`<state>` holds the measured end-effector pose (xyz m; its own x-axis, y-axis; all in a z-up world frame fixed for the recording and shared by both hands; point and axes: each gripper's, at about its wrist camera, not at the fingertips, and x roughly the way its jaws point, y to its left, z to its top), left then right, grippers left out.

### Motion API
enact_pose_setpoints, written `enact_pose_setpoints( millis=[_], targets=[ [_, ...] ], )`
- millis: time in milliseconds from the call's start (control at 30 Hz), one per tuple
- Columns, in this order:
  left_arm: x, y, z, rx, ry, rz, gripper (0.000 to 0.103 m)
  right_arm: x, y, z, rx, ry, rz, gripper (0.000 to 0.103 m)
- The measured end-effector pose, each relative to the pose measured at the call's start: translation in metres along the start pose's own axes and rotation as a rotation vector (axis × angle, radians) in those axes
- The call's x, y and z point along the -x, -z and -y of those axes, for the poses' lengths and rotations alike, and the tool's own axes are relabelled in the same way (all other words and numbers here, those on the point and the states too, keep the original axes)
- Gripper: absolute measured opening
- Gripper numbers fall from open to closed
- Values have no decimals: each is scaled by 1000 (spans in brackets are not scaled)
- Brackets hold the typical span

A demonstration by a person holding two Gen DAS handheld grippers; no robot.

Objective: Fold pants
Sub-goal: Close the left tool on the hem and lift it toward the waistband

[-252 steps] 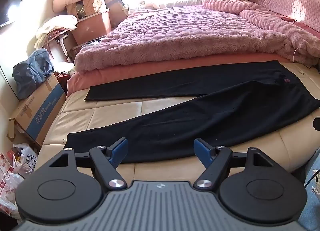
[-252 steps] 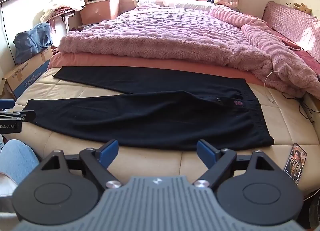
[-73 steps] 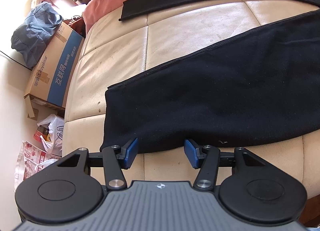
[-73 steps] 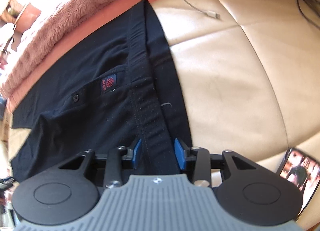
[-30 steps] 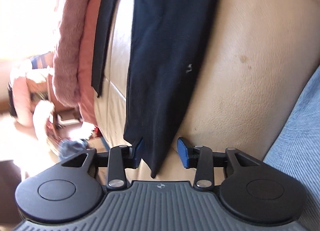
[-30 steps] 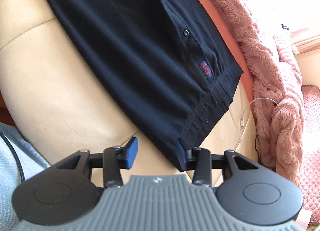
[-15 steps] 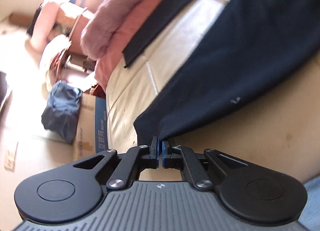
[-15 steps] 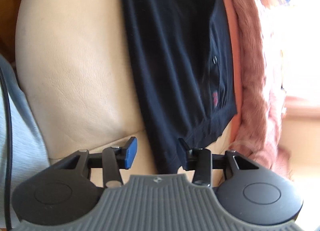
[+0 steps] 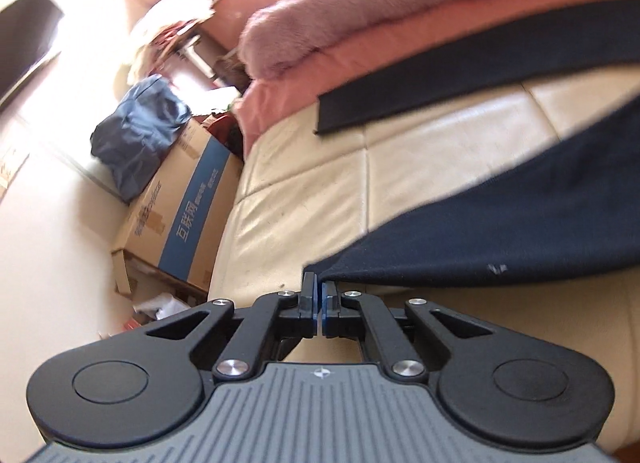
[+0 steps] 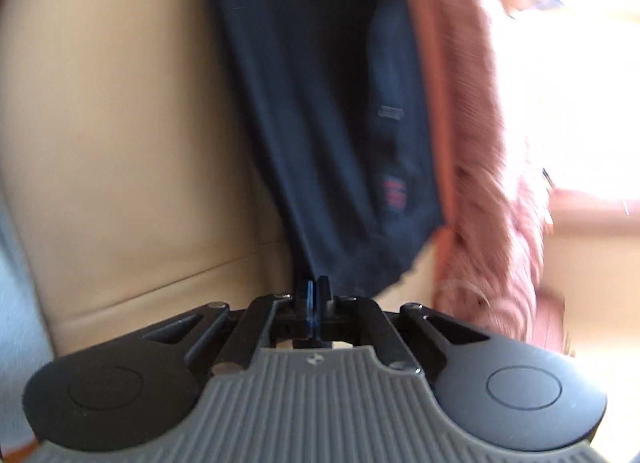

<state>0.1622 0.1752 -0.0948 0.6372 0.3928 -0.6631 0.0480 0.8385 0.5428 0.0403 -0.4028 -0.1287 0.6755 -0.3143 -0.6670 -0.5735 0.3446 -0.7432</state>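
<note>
Pinching the hem corner of one trouser leg, the left gripper (image 9: 320, 295) has its blue-padded fingers pressed together on the dark cloth. From there the pants (image 9: 520, 231) run off toward 2 o'clock over the cream leather mattress (image 9: 304, 199); the other leg lies flat at 1 o'clock against the pink blanket (image 9: 360, 19). At 10 o'clock stands a cardboard box (image 9: 176, 223) with a blue band printed 互联网, smaller print unreadable, a blue bag (image 9: 140, 139) on top.

The right gripper (image 10: 314, 291) is likewise clamped on the pants (image 10: 320, 103), at the waistband edge. Cloth stretches away toward 12 o'clock, blurred; a small red label (image 10: 394, 193) at 1 o'clock cannot be read. The furry blanket (image 10: 492, 183) lies at 2 o'clock.
</note>
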Motion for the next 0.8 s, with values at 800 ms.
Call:
enact_pose_setpoints(
  millis=[800],
  targets=[
    [-114,-220,-18,112,-81,-160,1,-154,-104,223,-524,29,-17,0]
  ],
)
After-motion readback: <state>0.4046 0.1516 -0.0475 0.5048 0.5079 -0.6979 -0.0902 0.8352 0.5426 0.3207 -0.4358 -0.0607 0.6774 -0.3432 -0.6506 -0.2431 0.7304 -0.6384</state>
